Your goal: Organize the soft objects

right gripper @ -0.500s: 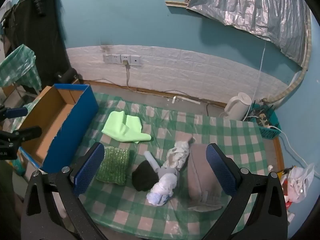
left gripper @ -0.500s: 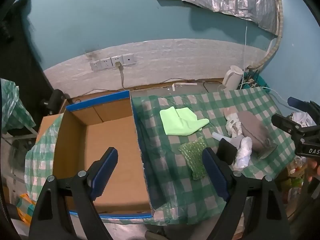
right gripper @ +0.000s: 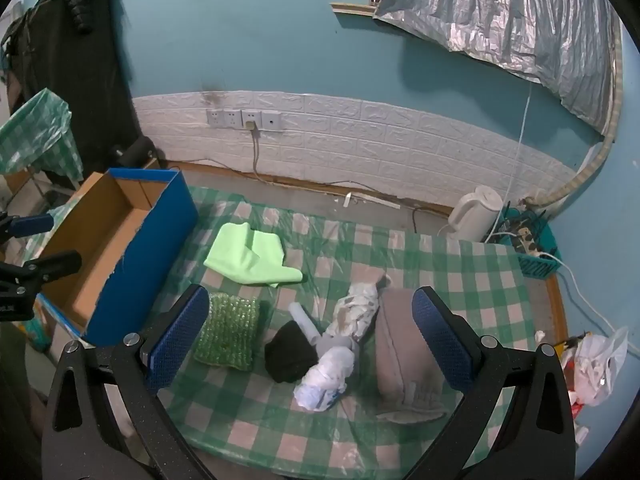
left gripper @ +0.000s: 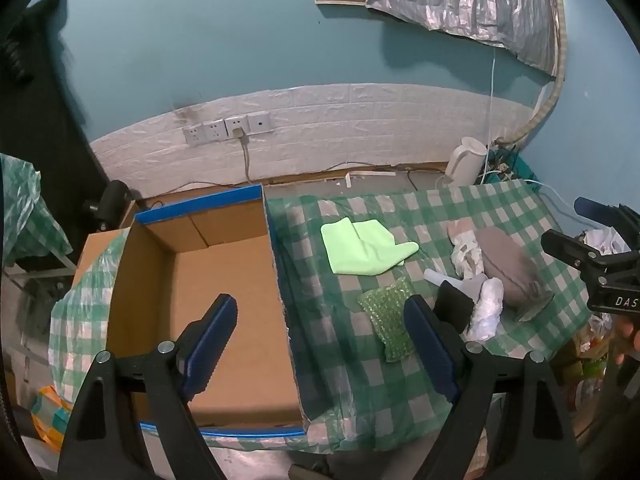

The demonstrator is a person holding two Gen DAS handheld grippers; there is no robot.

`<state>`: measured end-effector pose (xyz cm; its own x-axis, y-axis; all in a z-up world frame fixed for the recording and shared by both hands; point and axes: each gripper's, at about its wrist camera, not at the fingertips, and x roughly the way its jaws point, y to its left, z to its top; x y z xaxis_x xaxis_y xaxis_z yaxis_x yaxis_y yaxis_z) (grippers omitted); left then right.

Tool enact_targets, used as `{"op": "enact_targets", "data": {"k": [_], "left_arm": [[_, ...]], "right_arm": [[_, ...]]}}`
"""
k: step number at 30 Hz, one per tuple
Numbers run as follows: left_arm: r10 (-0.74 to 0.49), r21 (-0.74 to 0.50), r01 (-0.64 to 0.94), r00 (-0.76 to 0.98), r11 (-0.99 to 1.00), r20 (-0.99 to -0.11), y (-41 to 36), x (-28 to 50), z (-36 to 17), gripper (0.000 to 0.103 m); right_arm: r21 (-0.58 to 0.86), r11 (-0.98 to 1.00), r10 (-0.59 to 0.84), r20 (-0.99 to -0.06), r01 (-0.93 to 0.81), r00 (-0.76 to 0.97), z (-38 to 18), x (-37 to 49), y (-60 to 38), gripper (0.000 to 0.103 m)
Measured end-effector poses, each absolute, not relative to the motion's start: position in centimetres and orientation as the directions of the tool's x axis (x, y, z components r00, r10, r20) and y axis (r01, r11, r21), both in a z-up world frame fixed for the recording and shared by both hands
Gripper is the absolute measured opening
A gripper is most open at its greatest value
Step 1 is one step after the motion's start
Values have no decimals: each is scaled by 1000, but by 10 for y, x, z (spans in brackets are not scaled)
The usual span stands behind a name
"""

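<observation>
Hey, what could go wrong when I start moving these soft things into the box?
1. The black cloth, white bundle and grey tube touch in one heap; grabbing one may drag its neighbours.
2. The tablecloth looks like loose, wrinkled plastic; low fingers might snag it.
3. The cardboard box wall stands above the table, so a low carry could catch it.

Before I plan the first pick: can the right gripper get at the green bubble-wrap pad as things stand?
Probably yes. The right gripper is open and empty above the table, and the green bubble-wrap pad lies flat by its left finger, with nothing on top.
</observation>
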<state>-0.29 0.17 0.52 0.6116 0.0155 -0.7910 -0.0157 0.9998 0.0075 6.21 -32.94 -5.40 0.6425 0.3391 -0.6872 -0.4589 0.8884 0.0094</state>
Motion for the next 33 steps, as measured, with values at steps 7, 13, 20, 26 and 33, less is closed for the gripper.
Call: {"op": "enact_targets", "data": {"k": [7,13,20,26,33], "left_arm": [[17,9,-16,612,1000,-791,0,-3,5,87],[16,7,-17,611,1000,-791,0,-4,6,87],[14,6,-16,610,1000,-792,-1,-6,6,87],[15,4,-19,602,1000,-798,-2,-8,4,87],[6,-5,-16,590,1000,-808,-2,-5,0,87]], "right_arm": [[9,888,340,-687,-461,642,-53,62,-329,101],[8,888,338,-688,-460,642,-53,62,-329,101],[7,888,337,-688,-459,642,-53,62,-331,101],[6,888,337,-688,-459,643,-53,62,-332,101],[4,888,335,-689,-459,643,-53,63,-333,101]]}}
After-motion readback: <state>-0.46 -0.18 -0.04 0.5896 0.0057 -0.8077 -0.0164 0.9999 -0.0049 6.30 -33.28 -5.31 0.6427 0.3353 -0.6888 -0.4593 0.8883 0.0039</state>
